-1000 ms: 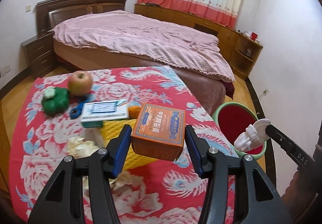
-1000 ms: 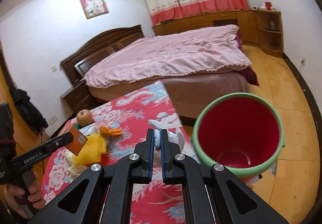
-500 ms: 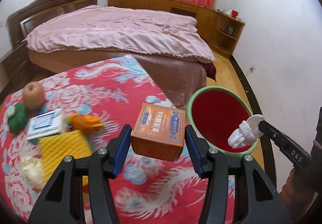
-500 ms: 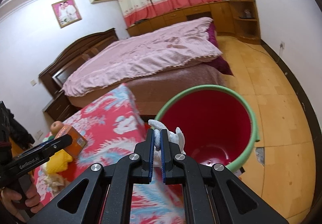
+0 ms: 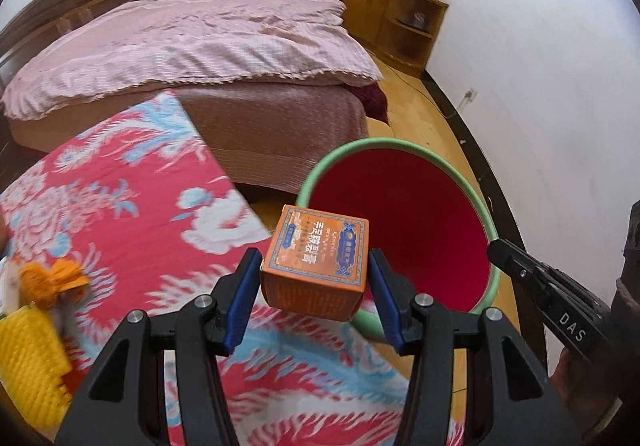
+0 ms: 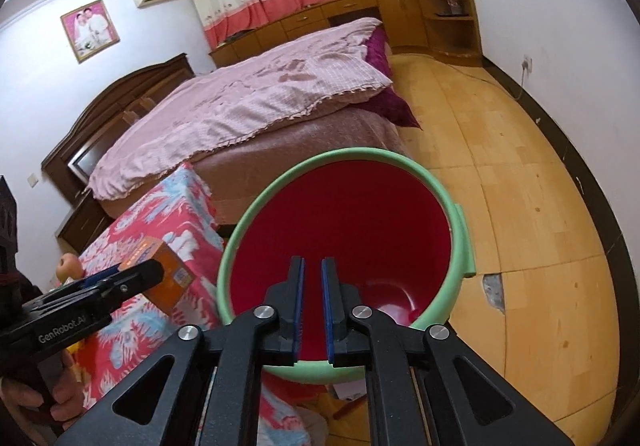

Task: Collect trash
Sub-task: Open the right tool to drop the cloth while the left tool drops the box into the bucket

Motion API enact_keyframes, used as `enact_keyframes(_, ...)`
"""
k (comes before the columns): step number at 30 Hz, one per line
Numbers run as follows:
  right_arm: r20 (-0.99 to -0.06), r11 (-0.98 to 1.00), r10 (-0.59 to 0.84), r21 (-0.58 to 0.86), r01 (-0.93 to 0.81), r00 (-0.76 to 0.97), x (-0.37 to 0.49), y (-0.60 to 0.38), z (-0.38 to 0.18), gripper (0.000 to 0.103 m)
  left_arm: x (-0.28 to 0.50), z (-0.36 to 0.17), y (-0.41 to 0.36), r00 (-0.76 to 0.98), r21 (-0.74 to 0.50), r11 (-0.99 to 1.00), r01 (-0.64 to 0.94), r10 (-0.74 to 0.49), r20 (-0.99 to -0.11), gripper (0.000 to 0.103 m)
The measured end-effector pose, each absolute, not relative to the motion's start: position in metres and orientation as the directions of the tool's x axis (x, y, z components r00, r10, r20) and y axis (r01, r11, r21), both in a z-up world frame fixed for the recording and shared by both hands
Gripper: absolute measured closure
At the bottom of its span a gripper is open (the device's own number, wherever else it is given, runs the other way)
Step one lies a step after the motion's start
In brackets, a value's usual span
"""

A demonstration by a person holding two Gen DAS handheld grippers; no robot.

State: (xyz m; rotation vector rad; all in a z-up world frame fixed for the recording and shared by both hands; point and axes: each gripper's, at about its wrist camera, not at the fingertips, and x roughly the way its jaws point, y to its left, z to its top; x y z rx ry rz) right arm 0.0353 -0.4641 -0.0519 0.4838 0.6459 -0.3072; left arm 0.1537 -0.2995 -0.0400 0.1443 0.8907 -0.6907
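You opened your right gripper (image 6: 311, 300) over the bin (image 6: 460, 230), and the white wad it had pinched was gone from between its fingers. You swung the left gripper (image 5: 314, 296) with its orange box (image 5: 318, 264) off the tabletop (image 5: 120, 213) until it hung at the bin's near rim.

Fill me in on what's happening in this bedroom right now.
A person is clearing trash off a table with a handheld gripper in each hand. The left gripper is shut on an orange box, held near the rim of the red bin with a green rim that stands on the floor beside the table with the red floral cloth. The right gripper hangs over the bin's mouth, slightly open and empty. A yellow toy lies on the table.
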Motion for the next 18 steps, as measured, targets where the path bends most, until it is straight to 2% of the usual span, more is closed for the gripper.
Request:
enact_keyframes(5, -0.635, 0.831, -0.152, 0.333, 0.446, 0.757, 0.028, -0.47, -0.052, 0.076, 0.156, -0.047, -0.32, 0.399, -0.168, 0.748, 0.643, -0.514, -0.759, 0.049)
enact_keyframes(9, -0.638, 0.824, -0.178, 0.32, 0.468, 0.749, 0.024, -0.473, -0.051, 0.07, 0.154, -0.048, -0.329, 0.387, -0.166, 0.728, 0.666, -0.526, -0.757, 0.047)
enact_keyframes(11, -0.641, 0.816, -0.188, 0.32, 0.481, 0.744, 0.021, -0.476, -0.051, 0.059, 0.153, -0.049, -0.331, 0.384, -0.166, 0.723, 0.671, -0.529, -0.757, 0.044)
enact_keyframes(18, -0.655, 0.814, -0.179, 0.321, 0.485, 0.734, 0.018, -0.476, -0.051, 0.059, 0.149, -0.044, -0.323, 0.395, -0.172, 0.738, 0.652, -0.524, -0.754, 0.041)
